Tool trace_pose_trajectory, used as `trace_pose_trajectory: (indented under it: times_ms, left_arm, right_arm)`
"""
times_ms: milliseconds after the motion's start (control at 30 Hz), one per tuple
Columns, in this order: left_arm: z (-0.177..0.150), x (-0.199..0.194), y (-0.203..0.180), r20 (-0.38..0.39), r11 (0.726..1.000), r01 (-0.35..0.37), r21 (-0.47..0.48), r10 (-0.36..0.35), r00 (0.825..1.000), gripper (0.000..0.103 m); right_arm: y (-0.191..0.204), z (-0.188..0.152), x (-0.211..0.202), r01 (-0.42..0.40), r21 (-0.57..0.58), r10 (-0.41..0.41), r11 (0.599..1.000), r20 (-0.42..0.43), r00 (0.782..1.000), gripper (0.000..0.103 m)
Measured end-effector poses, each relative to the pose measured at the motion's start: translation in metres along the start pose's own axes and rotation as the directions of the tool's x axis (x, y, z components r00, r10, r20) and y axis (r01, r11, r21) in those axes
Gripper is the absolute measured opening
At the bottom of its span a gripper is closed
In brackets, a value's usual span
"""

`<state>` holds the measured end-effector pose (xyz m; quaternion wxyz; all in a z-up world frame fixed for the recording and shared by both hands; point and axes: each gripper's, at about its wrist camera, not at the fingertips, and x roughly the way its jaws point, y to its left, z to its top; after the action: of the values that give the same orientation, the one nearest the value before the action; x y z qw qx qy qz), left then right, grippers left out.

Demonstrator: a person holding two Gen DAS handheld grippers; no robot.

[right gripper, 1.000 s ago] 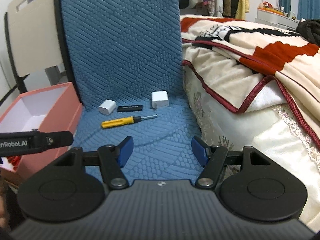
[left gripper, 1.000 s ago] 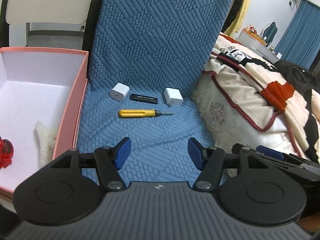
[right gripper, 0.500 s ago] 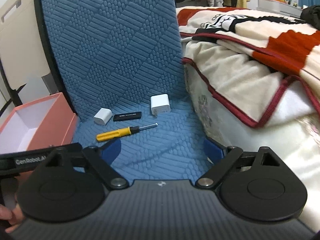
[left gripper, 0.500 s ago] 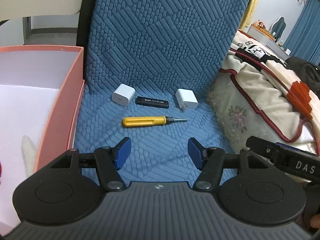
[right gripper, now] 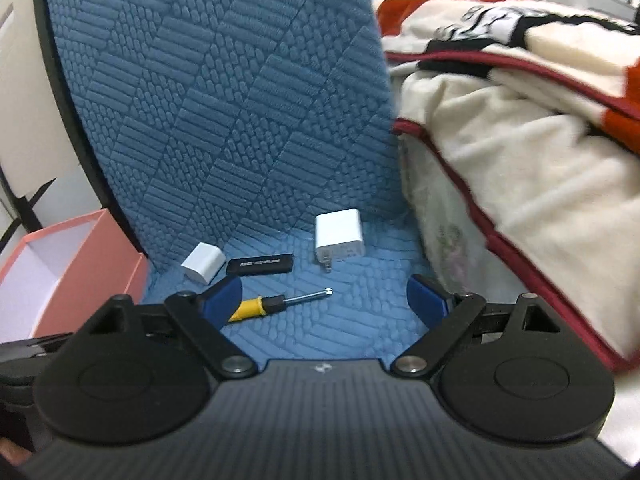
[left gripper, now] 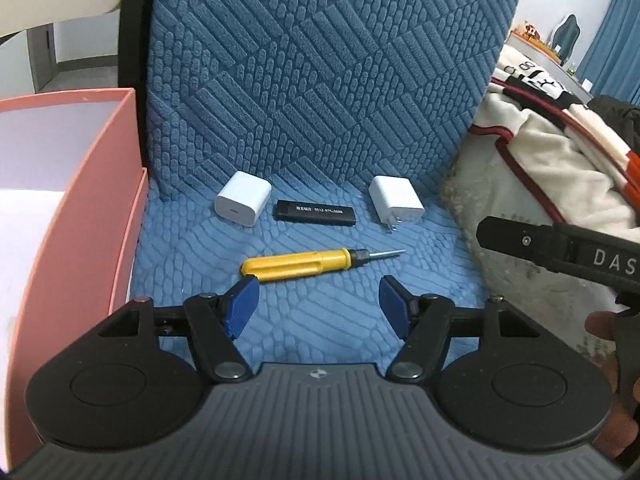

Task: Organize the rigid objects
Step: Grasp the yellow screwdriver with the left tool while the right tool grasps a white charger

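Both grippers hang spread and empty, so I'd drop the left gripper [left gripper: 318,306] squarely across the yellow screwdriver [left gripper: 302,265] handle, pinch mid-handle, then carry it to the pink box [left gripper: 80,216].

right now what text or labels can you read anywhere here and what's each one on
"DAS", cut off by the frame edge: white letters on the side of the right gripper, seen from the left wrist view.
"0512-8...": part of a white printed line on the black stick between the two white chargers; the characters before it and the last digits are too small to read.
In the right wrist view the same print on the black stick is blurred, unreadable.
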<state>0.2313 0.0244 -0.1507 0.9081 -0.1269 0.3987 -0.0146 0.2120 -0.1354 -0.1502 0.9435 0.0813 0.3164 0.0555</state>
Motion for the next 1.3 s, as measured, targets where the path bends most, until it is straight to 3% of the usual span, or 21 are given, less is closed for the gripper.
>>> trace_pose_trajectory:
  times_ms: [267,367,467,767,900,1067,1167,1300]
  left_arm:
    - [0.014,0.033,-0.003,-0.02,0.998,0.004,0.063,-0.003,1.0,0.071]
    - [0.019,0.046,-0.006,-0.04,0.994,0.032,0.102,-0.028,0.999,0.071]
    - [0.021,0.058,-0.01,-0.06,0.989,0.048,0.14,-0.039,0.997,0.071]
    - [0.025,0.092,-0.011,-0.122,0.967,-0.011,0.256,0.044,0.992,0.069]
    - [0.025,0.103,-0.008,-0.192,0.959,0.029,0.281,0.026,0.981,0.06]
    - [0.02,0.102,-0.01,-0.183,0.944,0.03,0.329,0.033,0.982,0.056]
    - [0.019,0.099,-0.009,-0.184,0.945,0.027,0.327,0.035,0.982,0.041]
    - [0.017,0.093,-0.009,-0.197,0.951,0.017,0.309,0.047,0.979,0.028]
  right_arm:
    - [-0.014,0.023,0.042,-0.054,0.024,0.055,0.998,-0.038,0.998,0.09]
    - [-0.024,0.03,0.061,-0.056,0.074,0.061,0.996,-0.074,0.995,0.082]
    - [-0.031,0.033,0.08,-0.051,0.107,0.062,0.993,-0.102,0.993,0.082]
    - [-0.032,0.037,0.129,-0.045,0.062,0.056,0.997,-0.189,0.98,0.076]
    - [-0.028,0.036,0.144,-0.043,0.026,0.048,0.999,-0.21,0.976,0.075]
    - [-0.024,0.032,0.16,-0.021,0.001,0.02,1.0,-0.237,0.971,0.072]
    - [-0.022,0.031,0.165,-0.012,-0.022,0.006,1.0,-0.23,0.973,0.071]
    - [-0.015,0.029,0.166,0.008,-0.077,-0.025,0.997,-0.225,0.974,0.054]
